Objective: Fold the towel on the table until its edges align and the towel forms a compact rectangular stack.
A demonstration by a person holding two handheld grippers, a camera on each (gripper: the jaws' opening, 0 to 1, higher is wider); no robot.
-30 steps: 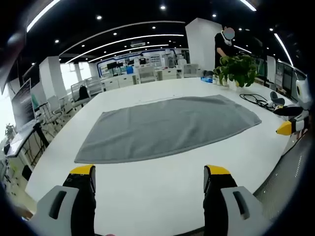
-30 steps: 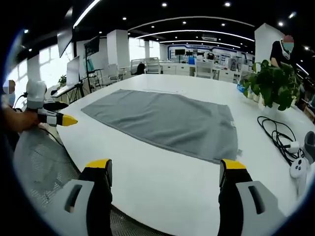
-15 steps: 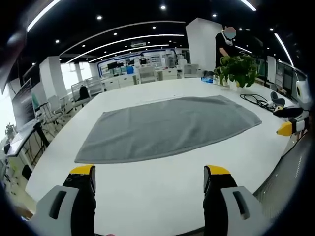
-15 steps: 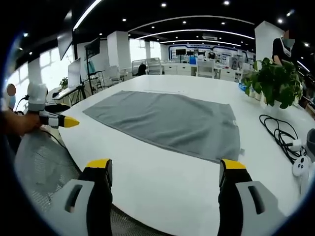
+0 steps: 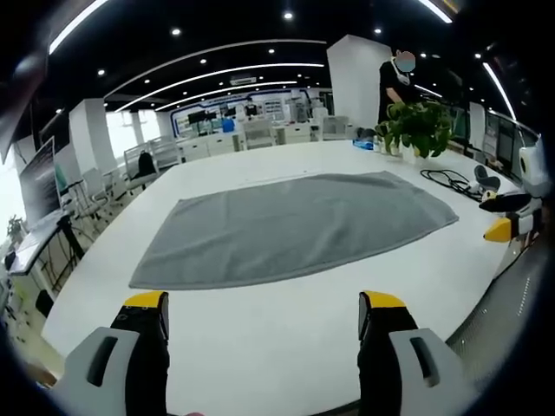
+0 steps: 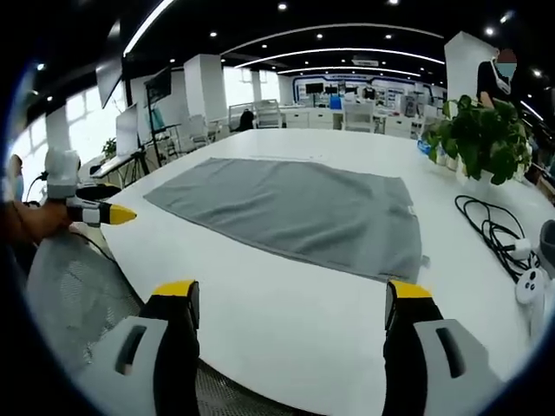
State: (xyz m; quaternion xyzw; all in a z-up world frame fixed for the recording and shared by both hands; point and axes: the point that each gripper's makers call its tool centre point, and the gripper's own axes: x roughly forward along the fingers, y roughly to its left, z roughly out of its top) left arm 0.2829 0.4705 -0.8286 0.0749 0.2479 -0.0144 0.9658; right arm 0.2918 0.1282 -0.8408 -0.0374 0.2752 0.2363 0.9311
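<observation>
Hovering at the near edge, left tongs (image 5: 263,314) spread wide, gripping nothing; grey towel (image 5: 290,224) lying flat and unfolded mid-counter (image 5: 286,325); right tongs (image 6: 292,302) wide too, empty; a plant (image 6: 482,134) and cable (image 6: 490,236) sit right of the towel.

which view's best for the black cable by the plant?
Right gripper view: the cable lies looped on the white table, near and large, its white plug end visible, right of the towel. In the left gripper view it is a small far tangle below the plant.
</observation>
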